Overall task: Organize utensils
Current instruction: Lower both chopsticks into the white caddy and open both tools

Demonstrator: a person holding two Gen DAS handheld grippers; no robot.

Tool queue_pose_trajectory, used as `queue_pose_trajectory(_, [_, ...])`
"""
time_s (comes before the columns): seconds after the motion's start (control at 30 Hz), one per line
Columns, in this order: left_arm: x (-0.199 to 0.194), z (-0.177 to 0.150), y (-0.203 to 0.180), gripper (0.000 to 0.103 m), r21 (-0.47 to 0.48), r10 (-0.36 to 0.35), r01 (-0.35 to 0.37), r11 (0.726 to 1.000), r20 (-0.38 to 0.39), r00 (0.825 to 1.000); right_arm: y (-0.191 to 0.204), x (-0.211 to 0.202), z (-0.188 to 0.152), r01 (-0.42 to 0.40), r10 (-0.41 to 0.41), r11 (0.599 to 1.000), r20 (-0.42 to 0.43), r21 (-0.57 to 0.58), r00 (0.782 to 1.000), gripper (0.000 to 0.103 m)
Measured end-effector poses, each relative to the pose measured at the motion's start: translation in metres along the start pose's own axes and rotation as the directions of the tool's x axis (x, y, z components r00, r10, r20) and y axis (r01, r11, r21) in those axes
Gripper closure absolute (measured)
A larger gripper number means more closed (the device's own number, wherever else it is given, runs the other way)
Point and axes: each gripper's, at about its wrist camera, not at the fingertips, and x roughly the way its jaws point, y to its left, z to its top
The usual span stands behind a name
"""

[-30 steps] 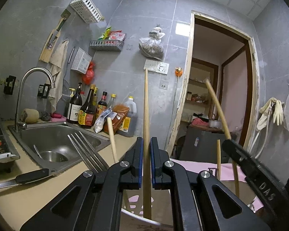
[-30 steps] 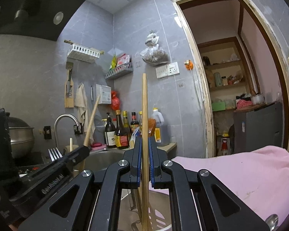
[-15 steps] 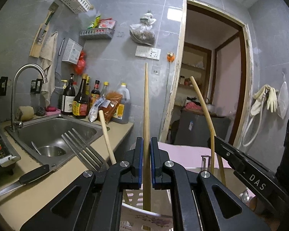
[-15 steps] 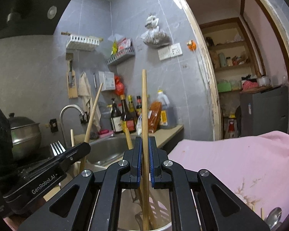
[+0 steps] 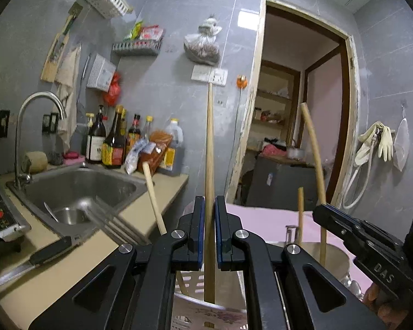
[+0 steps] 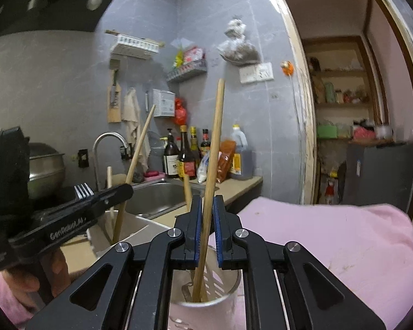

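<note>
Left gripper [image 5: 209,220], lower centre of its view: jaws narrow, clamped on 1 upright wooden chopstick [image 5: 209,165] whose lower end hangs over a white slotted basket [image 5: 206,310]. Right gripper [image 6: 206,220], lower centre of its view: jaws narrow around 1 tilted chopstick [image 6: 210,178], its tip inside a metal utensil cup [image 6: 228,288]. Sink [image 5: 77,189] at left.
</note>
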Motion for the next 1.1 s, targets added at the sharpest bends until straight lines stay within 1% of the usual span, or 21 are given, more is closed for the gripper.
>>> queue_pose_trajectory(0.1, [0.003, 0.004, -0.001, 0.098, -0.007, 0.006, -0.006, 1.000, 0.020, 1.000, 0.002, -0.002, 0.001, -0.018, 0.019, 0.999, 0.025, -0.038, 1.000, 0.097])
queue_pose_trajectory(0.13, [0.003, 0.004, -0.002, 0.098, -0.013, 0.006, -0.006, 1.000, 0.032, 0.999, 0.001, -0.002, 0.001, -0.023, 0.024, 0.999, 0.040, -0.034, 0.999, 0.098])
queue_pose_trajectory(0.27, [0.000, 0.000, -0.007, 0.098, -0.011, 0.041, -0.040, 0.999, 0.094, 0.995, -0.007, 0.000, -0.004, 0.002, -0.002, 1.000, 0.080, 0.007, 0.997, 0.098])
queue_pose_trajectory(0.37, [-0.002, -0.003, -0.007, 0.098, -0.005, 0.052, -0.052, 0.999, 0.118, 0.992, -0.015, 0.001, -0.008, -0.005, 0.002, 0.999, 0.076, 0.040, 0.997, 0.098])
queue_pose_trajectory(0.5, [0.000, -0.004, -0.003, 0.098, -0.041, 0.040, -0.035, 0.999, 0.113, 0.993, -0.023, 0.000, -0.004, -0.022, 0.013, 0.996, 0.104, 0.088, 0.995, 0.098])
queue_pose_trajectory(0.57, [0.001, -0.002, -0.001, 0.098, -0.056, 0.037, -0.031, 0.998, 0.109, 0.993, -0.026, 0.002, 0.000, -0.043, 0.029, 0.992, 0.117, 0.118, 0.993, 0.098])
queue_pose_trajectory(0.7, [-0.003, 0.002, 0.002, 0.098, -0.062, 0.051, -0.044, 0.997, 0.126, 0.991, -0.026, 0.008, 0.000, -0.068, 0.049, 0.986, 0.129, 0.149, 0.990, 0.098])
queue_pose_trajectory(0.9, [-0.003, -0.003, -0.004, 0.098, -0.033, 0.048, -0.044, 0.998, 0.111, 0.993, -0.020, 0.009, -0.004, -0.070, 0.054, 0.989, 0.128, 0.126, 0.990, 0.098])
queue_pose_trajectory(1.0, [-0.002, -0.005, -0.005, 0.098, -0.022, 0.032, -0.030, 0.999, 0.082, 0.996, -0.018, 0.005, -0.004, -0.073, 0.059, 0.992, 0.125, 0.106, 0.990, 0.097])
queue_pose_trajectory(1.1, [-0.002, -0.007, -0.004, 0.098, -0.013, 0.003, -0.003, 1.000, 0.039, 0.999, -0.016, 0.004, -0.004, -0.087, 0.079, 0.993, 0.101, 0.082, 0.992, 0.097])
